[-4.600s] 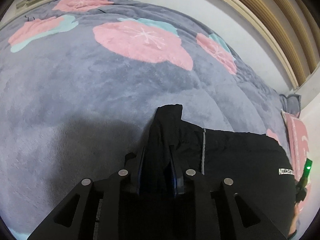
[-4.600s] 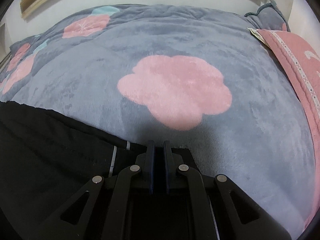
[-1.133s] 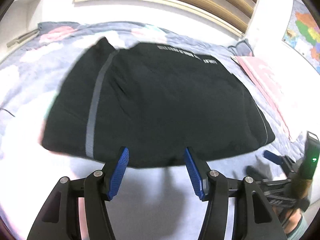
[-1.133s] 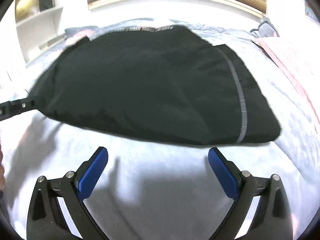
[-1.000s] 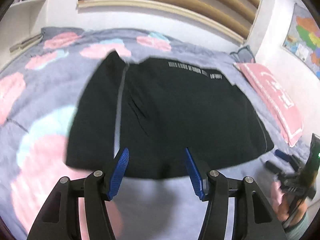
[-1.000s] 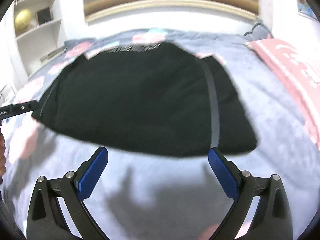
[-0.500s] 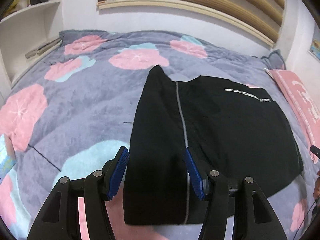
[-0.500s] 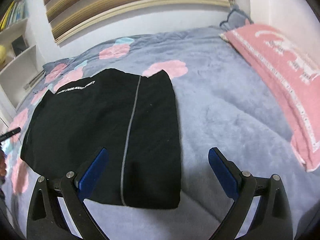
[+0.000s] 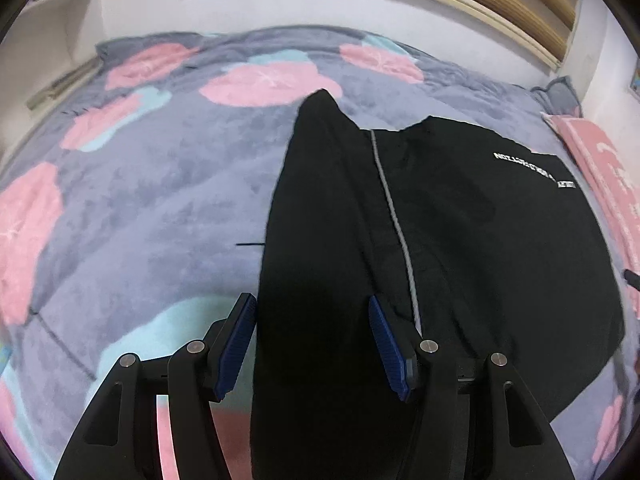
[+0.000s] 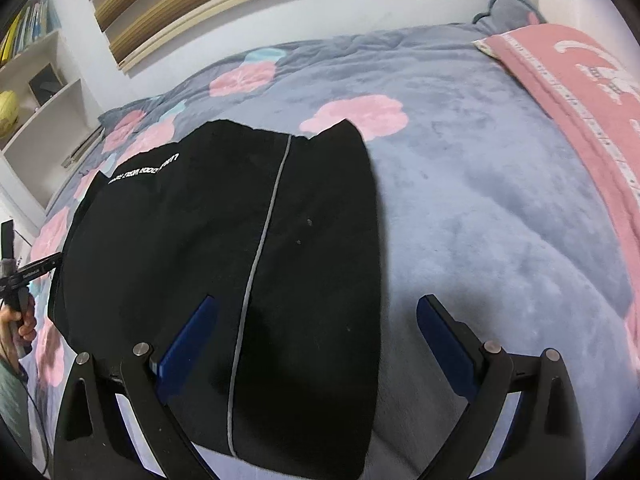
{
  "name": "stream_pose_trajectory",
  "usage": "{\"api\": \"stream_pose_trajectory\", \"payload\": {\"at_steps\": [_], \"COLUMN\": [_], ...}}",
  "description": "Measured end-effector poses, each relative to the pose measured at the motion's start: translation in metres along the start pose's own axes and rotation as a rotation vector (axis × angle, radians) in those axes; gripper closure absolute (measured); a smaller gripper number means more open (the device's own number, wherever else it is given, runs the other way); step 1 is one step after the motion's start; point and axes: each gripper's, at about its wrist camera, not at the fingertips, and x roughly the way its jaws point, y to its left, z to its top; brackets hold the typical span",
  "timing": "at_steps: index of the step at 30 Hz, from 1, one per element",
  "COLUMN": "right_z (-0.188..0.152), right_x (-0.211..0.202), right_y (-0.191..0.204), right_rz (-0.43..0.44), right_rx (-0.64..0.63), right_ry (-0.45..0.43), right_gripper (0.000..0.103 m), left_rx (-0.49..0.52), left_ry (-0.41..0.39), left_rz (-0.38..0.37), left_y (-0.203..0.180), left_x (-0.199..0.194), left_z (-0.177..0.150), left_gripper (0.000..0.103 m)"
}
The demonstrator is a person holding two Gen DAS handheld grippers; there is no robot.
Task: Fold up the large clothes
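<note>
overhead, left gripper (image 9: 312,340) and right gripper (image 10: 316,344) hover, fingers wide, above black garment (image 9: 440,240).

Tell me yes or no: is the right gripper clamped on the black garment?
No, the right gripper is wide open, its blue pads apart above the black garment, gripping nothing.

Grey blanket (image 9: 168,184) with pink flowers, pink pillow (image 10: 580,92) at right; white shelves (image 10: 44,92), yellow ball (image 10: 8,114)
</note>
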Motion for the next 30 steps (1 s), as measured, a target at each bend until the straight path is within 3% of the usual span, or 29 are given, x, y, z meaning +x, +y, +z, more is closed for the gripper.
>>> {"api": "stream_pose_trajectory", "payload": {"at_steps": [6,9,11,19,23,30], "right_z": [0.010,0.013,0.013,0.007,0.008,0.007], "right_x": [0.027,0.044,0.055,0.076,0.078,0.079], "right_y": [-0.019,-0.030,-0.036,-0.056,-0.054,-0.054], "right_rz": [0.067,0.108,0.146,0.273,0.285,0.282], "right_rx": [0.074,0.097,0.126,0.208,0.199,0.208], "right_ry": [0.069,0.121,0.147,0.175,0.181,0.188], "right_gripper": [0.002,0.002,0.002,0.002,0.002,0.002], "left_rx": [-0.132,-0.115,-0.117,-0.288,-0.266,-0.246], "left_ry": [0.067,0.044,0.076,0.219,0.212,0.227], "left_rz": [-0.203,-0.127,-0.158,-0.433,-0.455,-0.422], "left_y": [0.033,0.038,0.040,0.059,0.046,0.029], "left_x": [0.019,0.023,0.032,0.074,0.073,0.077], "left_z": [0.016,0.020,0.021,0.021,0.020,0.026], "left_gripper": [0.042,0.038,0.035,0.031,0.031,0.032]}}
